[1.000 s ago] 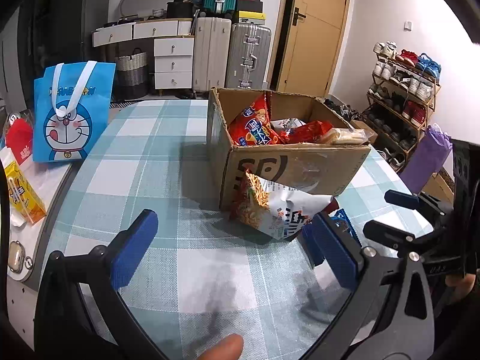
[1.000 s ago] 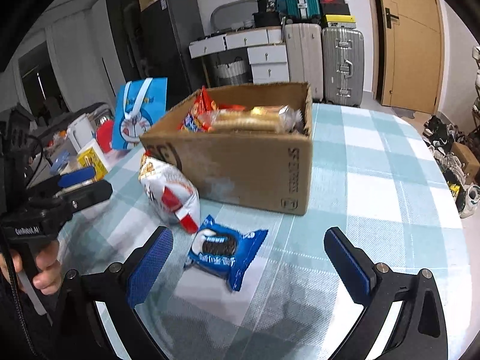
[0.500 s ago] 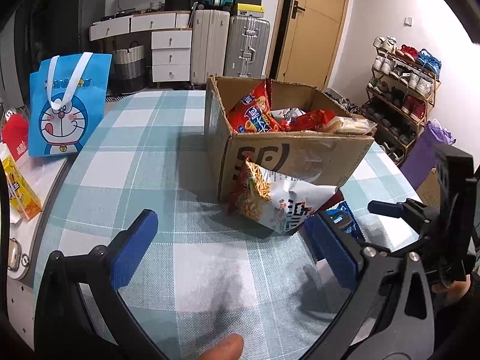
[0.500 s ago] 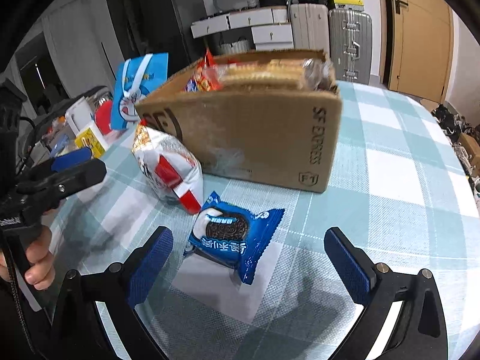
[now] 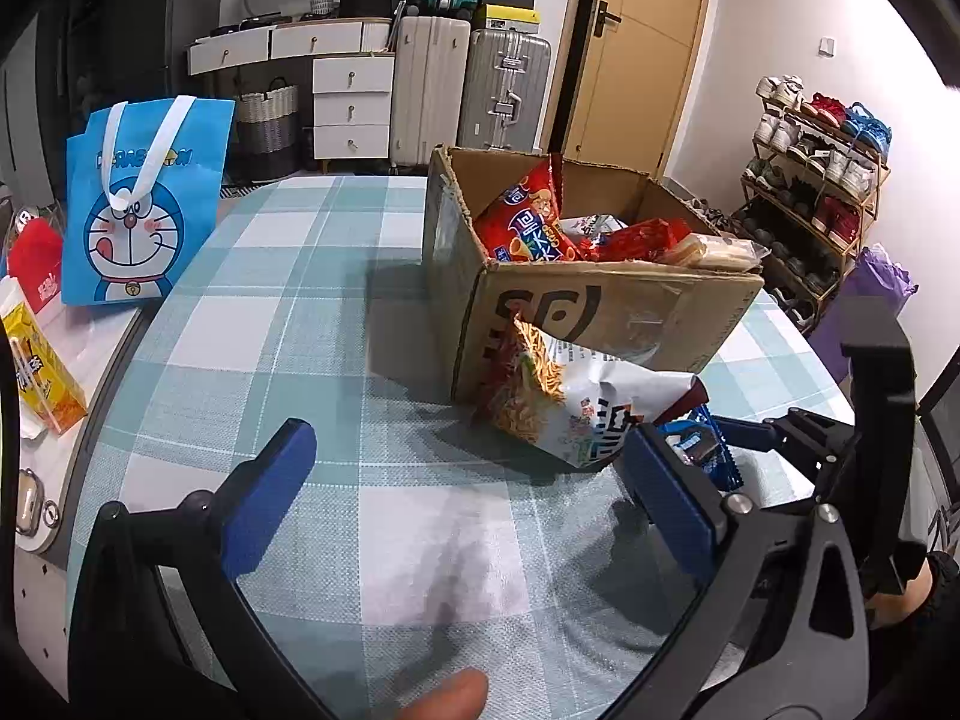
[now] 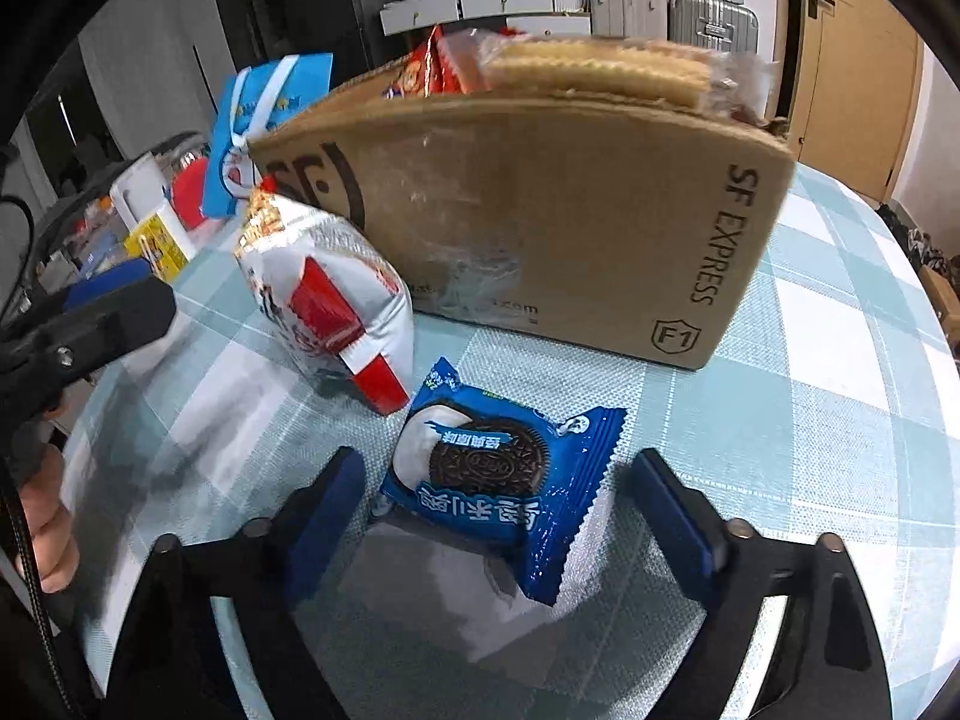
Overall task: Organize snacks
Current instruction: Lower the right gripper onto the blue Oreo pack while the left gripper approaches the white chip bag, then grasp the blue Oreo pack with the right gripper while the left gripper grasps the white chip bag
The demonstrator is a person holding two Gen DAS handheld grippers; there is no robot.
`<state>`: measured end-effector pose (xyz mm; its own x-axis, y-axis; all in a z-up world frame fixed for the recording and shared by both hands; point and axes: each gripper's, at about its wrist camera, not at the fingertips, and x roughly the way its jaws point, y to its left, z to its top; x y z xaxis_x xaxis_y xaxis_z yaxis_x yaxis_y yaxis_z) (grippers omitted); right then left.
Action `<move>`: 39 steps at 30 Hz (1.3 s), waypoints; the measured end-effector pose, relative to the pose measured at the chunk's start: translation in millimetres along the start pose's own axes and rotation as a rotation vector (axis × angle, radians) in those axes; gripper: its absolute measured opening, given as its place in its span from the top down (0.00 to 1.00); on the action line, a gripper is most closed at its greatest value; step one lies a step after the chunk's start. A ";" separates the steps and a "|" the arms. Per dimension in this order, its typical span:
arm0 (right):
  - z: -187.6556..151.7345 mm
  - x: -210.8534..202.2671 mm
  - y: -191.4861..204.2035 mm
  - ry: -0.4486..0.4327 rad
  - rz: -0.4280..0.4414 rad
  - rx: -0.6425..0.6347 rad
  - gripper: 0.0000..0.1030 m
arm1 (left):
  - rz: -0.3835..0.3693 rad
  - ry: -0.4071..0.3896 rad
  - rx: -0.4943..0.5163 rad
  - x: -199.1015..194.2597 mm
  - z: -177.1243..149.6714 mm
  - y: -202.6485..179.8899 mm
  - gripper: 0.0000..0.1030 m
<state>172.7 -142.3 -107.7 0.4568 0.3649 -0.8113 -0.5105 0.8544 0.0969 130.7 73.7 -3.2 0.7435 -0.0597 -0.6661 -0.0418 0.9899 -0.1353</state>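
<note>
A blue cookie packet (image 6: 480, 462) lies flat on the checked tablecloth in front of a brown cardboard box (image 6: 540, 210) holding several snacks. My right gripper (image 6: 497, 480) is low over the packet, one blue pad on each side. Its jaws are closing, and a small gap still shows at both pads. A white and red noodle snack bag (image 6: 324, 294) leans on the box's left front. In the left wrist view my left gripper (image 5: 468, 444) stands open over bare cloth, with the snack bag (image 5: 558, 402) and box (image 5: 600, 312) ahead of it to the right.
A blue cartoon bag (image 5: 144, 204) and a yellow drink carton (image 5: 42, 378) stand on a white surface beyond the table's left edge. Suitcases (image 5: 504, 90), drawers and a door fill the back wall. A shoe rack (image 5: 816, 168) is at the far right.
My right gripper has sunk and moved forward onto the cookie packet, and its jaws have narrowed around it. The left gripper has hardly moved.
</note>
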 end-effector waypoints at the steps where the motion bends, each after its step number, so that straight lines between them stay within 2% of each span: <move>1: 0.1 0.4 2.5 -0.005 -0.009 -0.012 0.22 | 0.000 -0.001 -0.001 -0.1 0.1 0.0 0.01; 4: -2.1 -2.7 8.6 -0.012 0.007 -0.047 0.33 | -0.004 0.000 0.002 0.6 0.0 -0.1 0.01; 7: -6.8 -7.4 11.1 -0.010 0.024 -0.076 0.53 | -0.006 0.003 0.006 2.5 -1.0 -1.6 0.01; 8: -9.2 -10.2 11.2 -0.016 0.026 -0.085 0.55 | -0.009 0.003 0.008 3.3 -1.2 -2.7 0.01; 15: -16.1 -32.1 6.5 -0.074 0.036 -0.072 0.56 | -0.018 0.016 0.034 11.5 -3.9 -16.4 0.01; 21: -14.4 -54.9 -12.8 -0.114 0.026 -0.040 0.56 | -0.037 0.045 0.077 24.1 -5.4 -32.4 0.01; 28: -12.1 -62.7 -35.8 -0.120 0.006 0.004 0.56 | -0.038 0.071 0.116 47.1 -5.3 -55.6 0.01; 39: -12.6 -59.0 -51.1 -0.115 -0.001 0.034 0.56 | -0.018 0.105 0.096 73.4 0.4 -72.4 0.01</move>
<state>162.7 -212.1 -72.1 0.5389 0.4021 -0.7402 -0.4857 0.8663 0.1170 188.5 -2.3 -42.0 0.6698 -0.0855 -0.7376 0.0386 0.9960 -0.0804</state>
